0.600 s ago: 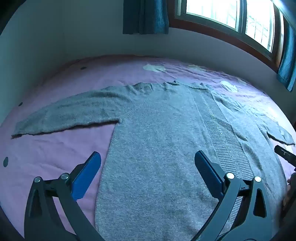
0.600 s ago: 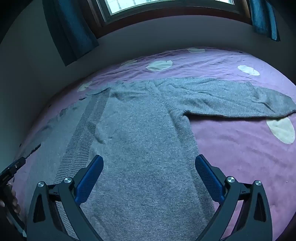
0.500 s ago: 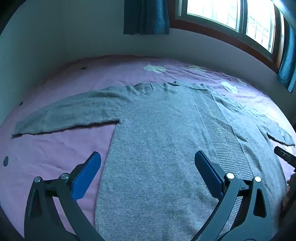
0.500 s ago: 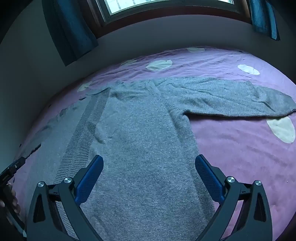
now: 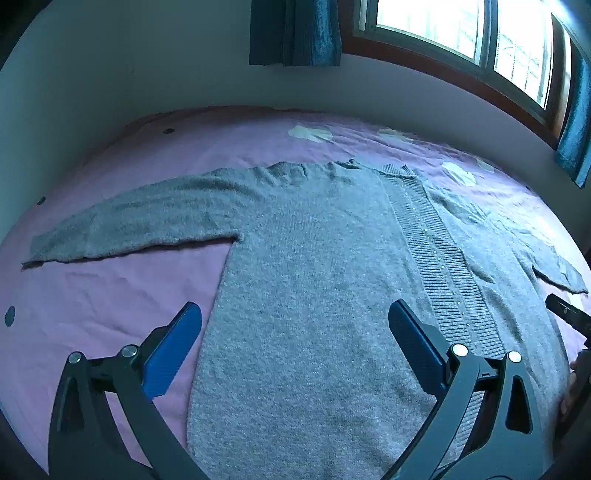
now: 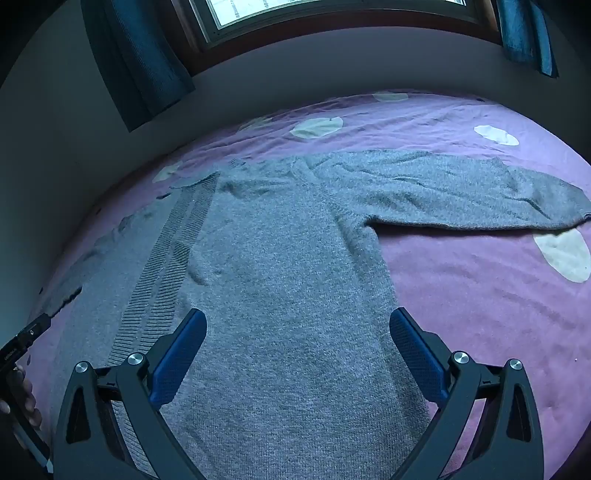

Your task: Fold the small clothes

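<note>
A grey knit cardigan lies flat on the purple bedsheet, with a ribbed button band down its middle and both sleeves spread out. Its left sleeve reaches left. In the right wrist view the cardigan shows its right sleeve reaching right. My left gripper is open and empty, above the lower left body. My right gripper is open and empty, above the lower right body.
The purple sheet has pale round patches. A wall, window and blue curtains stand behind the bed. The other gripper's tip shows at the right edge of the left view and the left edge of the right view.
</note>
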Demonstrator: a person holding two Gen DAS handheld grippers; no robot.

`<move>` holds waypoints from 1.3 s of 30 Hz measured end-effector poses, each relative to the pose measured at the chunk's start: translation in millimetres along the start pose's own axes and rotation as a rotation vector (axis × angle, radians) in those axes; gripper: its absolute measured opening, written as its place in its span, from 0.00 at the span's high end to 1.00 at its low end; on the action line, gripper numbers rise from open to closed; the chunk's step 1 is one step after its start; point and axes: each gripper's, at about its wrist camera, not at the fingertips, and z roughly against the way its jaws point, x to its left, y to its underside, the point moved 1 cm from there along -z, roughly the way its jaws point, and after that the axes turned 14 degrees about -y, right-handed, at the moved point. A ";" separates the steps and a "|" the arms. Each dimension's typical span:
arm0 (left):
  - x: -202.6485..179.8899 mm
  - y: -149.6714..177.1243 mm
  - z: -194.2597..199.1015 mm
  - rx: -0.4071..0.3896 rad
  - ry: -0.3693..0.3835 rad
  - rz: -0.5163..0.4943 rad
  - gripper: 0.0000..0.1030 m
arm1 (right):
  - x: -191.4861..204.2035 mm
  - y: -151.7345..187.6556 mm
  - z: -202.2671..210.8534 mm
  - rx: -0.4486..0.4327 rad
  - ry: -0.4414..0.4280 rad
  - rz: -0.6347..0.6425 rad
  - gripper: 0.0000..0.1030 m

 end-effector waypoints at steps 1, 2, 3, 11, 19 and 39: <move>-0.2 1.4 -0.2 0.000 -0.001 0.001 0.02 | -1.2 0.5 -1.2 0.000 0.000 0.001 0.04; -0.3 1.4 -0.4 -0.001 -0.002 0.001 0.02 | -1.1 1.0 -1.0 0.000 -0.001 0.001 0.04; -0.2 1.6 -0.5 -0.001 -0.002 0.002 0.02 | -0.8 1.4 -0.7 0.000 -0.001 0.001 0.04; -3.4 4.5 0.1 0.000 0.004 0.006 0.02 | -0.2 2.4 -2.4 0.003 -0.004 -0.003 0.04; -2.0 5.6 0.3 0.002 0.011 0.016 0.02 | 2.7 1.3 -0.8 0.000 -0.010 0.000 0.04; -1.0 5.0 -0.5 0.014 0.030 0.027 0.02 | 7.8 2.8 -0.8 0.000 -0.011 -0.001 0.04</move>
